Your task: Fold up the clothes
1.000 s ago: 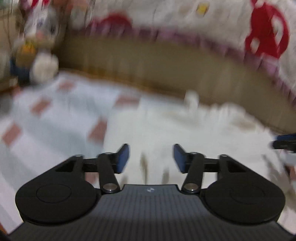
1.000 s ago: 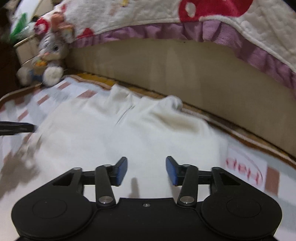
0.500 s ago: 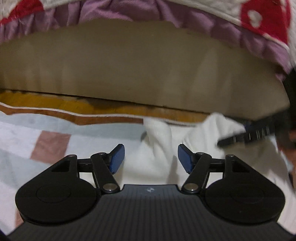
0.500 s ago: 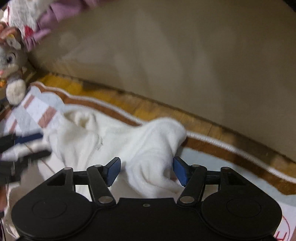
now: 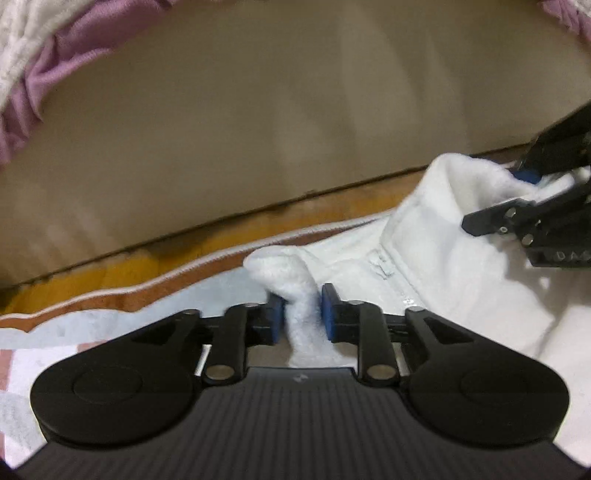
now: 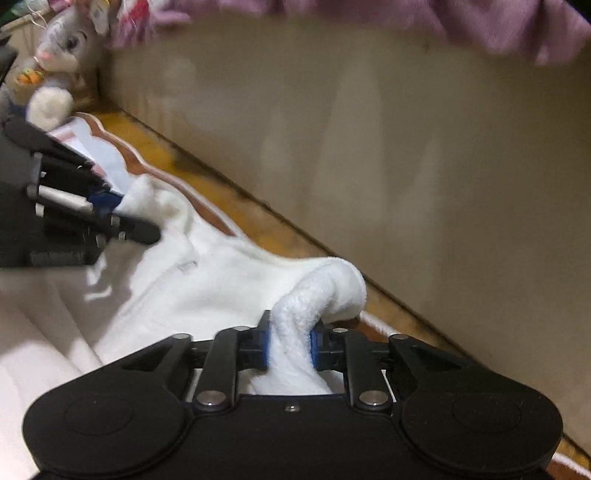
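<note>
The left tongs (image 5: 302,318) were closed narrow on a raised fold of the white fleece (image 5: 450,266). The blue pads (image 5: 276,320) pressed the fold from both sides, and the cloth stood up between them and curled over at the top. The right tongs (image 6: 289,345) held another raised fold of the same fleece in the same way, with its pads (image 6: 263,347) tight against the cloth, which made a rounded hump just beyond them.

The fleece lay spread on a mat (image 5: 74,332) with pale and pink squares and a brown wavy border (image 5: 122,295). A zipper (image 5: 384,267) ran down the middle of the fleece, between the two held folds. In the left wrist view the right tongs (image 5: 532,177) showed at the right edge, gripping the far collar part of the fleece. In the right wrist view the left tongs (image 6: 107,201) showed at the left edge, also on the cloth.

Behind the mat there was a strip of yellow floor (image 6: 229,199), and then a plain beige panel (image 6: 406,147) rose up. A purple frill (image 6: 480,26) of a quilt hung over the top of the panel. A grey plush rabbit (image 6: 59,48) sat in the far left corner, well apart from the fleece. Parts of both views were a little blurred.
</note>
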A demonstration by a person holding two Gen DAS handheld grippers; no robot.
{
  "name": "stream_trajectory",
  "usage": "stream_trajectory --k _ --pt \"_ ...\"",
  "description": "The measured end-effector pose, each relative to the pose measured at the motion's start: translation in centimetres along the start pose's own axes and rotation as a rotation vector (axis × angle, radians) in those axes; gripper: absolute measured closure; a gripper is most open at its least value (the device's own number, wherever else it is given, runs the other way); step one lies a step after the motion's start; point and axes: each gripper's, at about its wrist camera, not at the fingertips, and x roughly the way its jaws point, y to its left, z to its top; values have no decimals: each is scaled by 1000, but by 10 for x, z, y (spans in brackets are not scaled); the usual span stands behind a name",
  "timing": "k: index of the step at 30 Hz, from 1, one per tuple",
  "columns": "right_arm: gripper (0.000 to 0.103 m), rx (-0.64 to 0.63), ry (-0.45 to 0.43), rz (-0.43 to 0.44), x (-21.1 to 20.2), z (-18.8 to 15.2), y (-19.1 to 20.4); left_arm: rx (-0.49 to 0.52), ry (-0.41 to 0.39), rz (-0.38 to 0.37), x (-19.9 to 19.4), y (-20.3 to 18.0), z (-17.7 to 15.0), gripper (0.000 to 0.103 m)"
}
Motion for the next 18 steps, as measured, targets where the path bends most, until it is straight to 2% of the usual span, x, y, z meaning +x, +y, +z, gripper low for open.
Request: stream_trajectory --k 1,2,5,8,9,13,16,18 --pt "58 20 14 -29 0 3 0 -38 11 -12 -5 4 2 68" --pt "56 51 24 -48 -4 7 -2 -80 22 -26 -12 8 4 59" --pt "54 86 -17 -67 -35 11 -4 -182 -42 -68 -53 31 3 56" --pt "51 126 -79 -30 -83 6 0 -238 -81 -109 -104 49 -6 54" --pt "51 117 -70 10 -97 -1 7 -240 -77 -113 -122 53 -13 54" --pt "51 51 5 206 -153 -38 48 -161 68 -110 -190 61 -59 57" --pt "51 0 61 352 -194 -65 78 -70 227 -126 -240 67 -122 58" --pt "51 -33 99 449 -222 -83 98 -90 343 -139 -271 76 -167 58"
